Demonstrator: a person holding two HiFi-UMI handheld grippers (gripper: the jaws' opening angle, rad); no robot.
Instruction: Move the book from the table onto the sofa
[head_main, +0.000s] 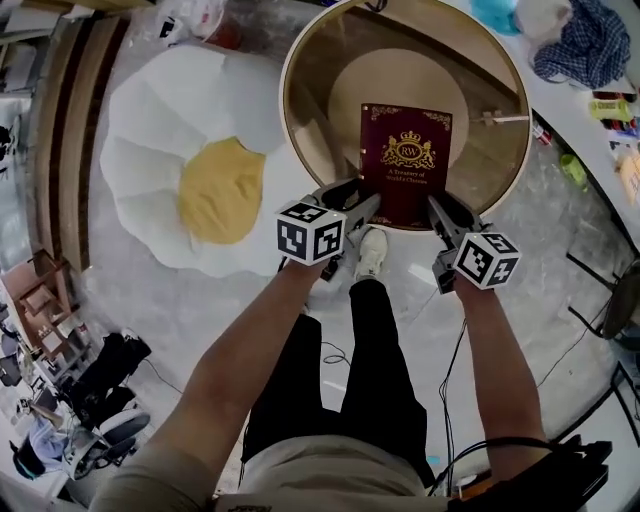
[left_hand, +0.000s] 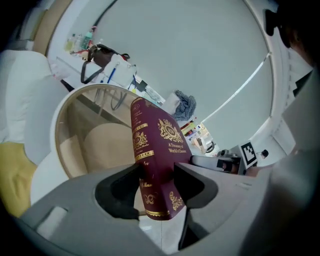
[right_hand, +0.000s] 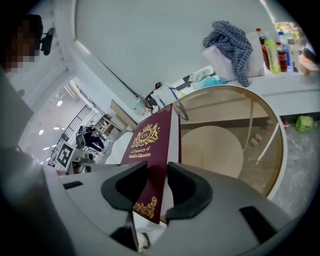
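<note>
A maroon hardback book (head_main: 405, 160) with gold print hangs lifted over the round glass table (head_main: 290, 100). My left gripper (head_main: 365, 205) is shut on its near left corner, and my right gripper (head_main: 435, 210) is shut on its near right corner. In the left gripper view the book (left_hand: 157, 155) stands spine-on between the pads of my left gripper (left_hand: 159, 177). In the right gripper view its cover (right_hand: 150, 150) rises from the jaws of my right gripper (right_hand: 157, 180), with the table rim (right_hand: 282, 150) beyond. A white cushion seat with a yellow centre (head_main: 200, 170) lies left of the table.
A white counter at the upper right carries a checked cloth (head_main: 590, 40) and bottles. The person's legs and a shoe (head_main: 372, 250) are below the book. Clutter and a chair (head_main: 60, 400) fill the lower left floor. Cables trail by the right foot.
</note>
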